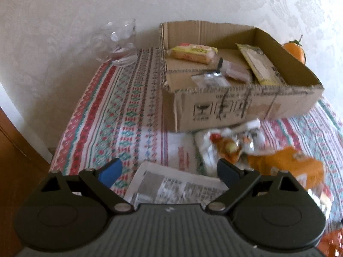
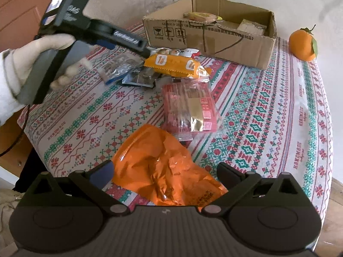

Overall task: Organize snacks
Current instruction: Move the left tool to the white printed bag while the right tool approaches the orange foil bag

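Observation:
A cardboard box (image 1: pixel 242 107) (image 2: pixel 214 40) stands at the back of the table with several snack packs inside, among them a yellow one (image 1: pixel 193 52). My left gripper (image 1: pixel 169 171) is open above a white printed packet (image 1: pixel 171 186), with loose snacks in front of the box: a white-and-red pack (image 1: pixel 225 143) and an orange pack (image 1: pixel 289 165) (image 2: pixel 178 65). My right gripper (image 2: pixel 165 174) is open over a crumpled orange bag (image 2: pixel 165 171). A red clear-wrapped pack (image 2: pixel 190 109) lies beyond it. The left gripper's body (image 2: pixel 90 32) shows in the right wrist view.
A clear glass mug (image 1: pixel 118 42) stands left of the box. An orange fruit (image 2: pixel 303 45) (image 1: pixel 294 50) sits right of the box. Silver and blue packets (image 2: pixel 128 72) lie near the pile. A patterned tablecloth (image 2: pixel 268 117) covers the round table; its edge drops off at right.

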`<state>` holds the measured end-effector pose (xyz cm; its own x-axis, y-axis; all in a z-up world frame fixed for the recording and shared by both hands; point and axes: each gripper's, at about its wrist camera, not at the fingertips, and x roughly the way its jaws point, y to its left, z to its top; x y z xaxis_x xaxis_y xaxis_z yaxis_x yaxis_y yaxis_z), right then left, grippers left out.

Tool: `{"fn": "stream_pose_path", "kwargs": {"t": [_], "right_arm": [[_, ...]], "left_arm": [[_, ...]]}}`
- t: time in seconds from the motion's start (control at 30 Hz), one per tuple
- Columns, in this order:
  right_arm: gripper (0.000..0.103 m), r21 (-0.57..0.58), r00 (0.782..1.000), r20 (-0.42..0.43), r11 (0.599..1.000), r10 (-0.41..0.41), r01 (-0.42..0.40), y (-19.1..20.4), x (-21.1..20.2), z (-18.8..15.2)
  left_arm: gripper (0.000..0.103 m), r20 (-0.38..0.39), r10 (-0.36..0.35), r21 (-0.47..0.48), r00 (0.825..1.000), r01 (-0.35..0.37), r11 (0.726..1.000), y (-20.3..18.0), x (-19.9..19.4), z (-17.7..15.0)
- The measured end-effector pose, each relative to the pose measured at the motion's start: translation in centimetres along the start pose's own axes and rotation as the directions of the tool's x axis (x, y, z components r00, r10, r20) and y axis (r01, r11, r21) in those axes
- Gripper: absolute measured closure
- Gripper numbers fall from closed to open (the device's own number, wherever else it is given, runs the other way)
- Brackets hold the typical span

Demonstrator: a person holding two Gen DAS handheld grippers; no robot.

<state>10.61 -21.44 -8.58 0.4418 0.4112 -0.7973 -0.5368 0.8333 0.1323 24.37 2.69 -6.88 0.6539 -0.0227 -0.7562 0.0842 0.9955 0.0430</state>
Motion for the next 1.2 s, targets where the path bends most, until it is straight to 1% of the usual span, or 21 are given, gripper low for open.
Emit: {"fn": "stream_pose_path", "kwargs": {"t": [0.13,0.2,0.27,0.4,0.5,0.57,0.67,0.77,0.87,0.93,1.07,1.2], "right_arm": [[0.0,-0.004,1.0,0.003,1.0,-0.013,0.013,0.1,-0.1,0.0],[0.0,-0.011,1.0,0.003,1.0,-0.015,0.015,0.2,-0.1,-0.1],[0.0,-0.016,1.0,0.003,1.0,-0.017,0.017,0.3,-0.1,-0.2],[0.0,-0.033,1.0,-0.006,0.999,-0.017,0.017,0.5,-0.1,-0.4],[0.0,-0.059,1.0,-0.017,0.998,-0.017,0.016,0.9,0.0,-0.5],[0.0,-0.078,0.999,-0.029,0.997,-0.013,0.011,1.2,0.0,-0.6],[0.0,-0.1,0.999,-0.035,0.995,0.021,-0.025,1.5,-0.2,-0.6],[0.0,-0.133,0.999,-0.035,0.991,-0.016,0.011,1.5,0.2,-0.3],[0.0,-0.146,0.999,-0.039,0.989,-0.013,0.007,1.3,0.7,0.0],[0.0,-0.184,0.999,-0.046,0.983,-0.025,0.016,1.6,0.8,-0.1],[0.0,-0.222,0.999,-0.049,0.975,0.002,-0.013,1.4,0.8,-0.2],[0.0,-0.265,0.998,-0.058,0.963,0.031,-0.046,1.1,0.6,-0.5]], "left_arm": [[0.008,-0.038,-0.017,-0.006,0.999,0.017,1.0,1.1,-0.6,-1.5],[0.008,-0.068,0.006,-0.009,0.998,-0.006,1.0,1.7,-0.7,-2.4],[0.008,-0.061,-0.007,-0.013,0.998,0.006,1.0,2.4,-1.4,-3.5],[0.008,-0.071,0.019,-0.041,0.997,-0.022,0.999,3.7,-2.8,-5.2],[0.008,-0.078,0.011,-0.063,0.997,-0.016,0.998,4.3,-3.7,-6.2],[0.008,-0.079,0.016,-0.066,0.997,-0.021,0.998,4.3,-3.9,-6.3],[0.007,-0.073,-0.001,-0.085,0.997,-0.005,0.996,4.4,-3.9,-6.6],[0.007,-0.061,0.001,-0.087,0.998,-0.006,0.996,4.2,-3.7,-6.3],[0.005,-0.054,-0.001,-0.083,0.999,-0.003,0.997,3.9,-3.3,-6.1],[0.003,-0.046,0.004,-0.095,0.999,-0.008,0.995,3.7,-3.1,-6.0],[0.003,-0.023,0.028,-0.123,0.999,-0.031,0.992,3.3,-2.9,-6.1],[0.003,-0.017,0.029,-0.121,0.999,-0.03,0.992,2.6,-2.8,-6.0]]}}
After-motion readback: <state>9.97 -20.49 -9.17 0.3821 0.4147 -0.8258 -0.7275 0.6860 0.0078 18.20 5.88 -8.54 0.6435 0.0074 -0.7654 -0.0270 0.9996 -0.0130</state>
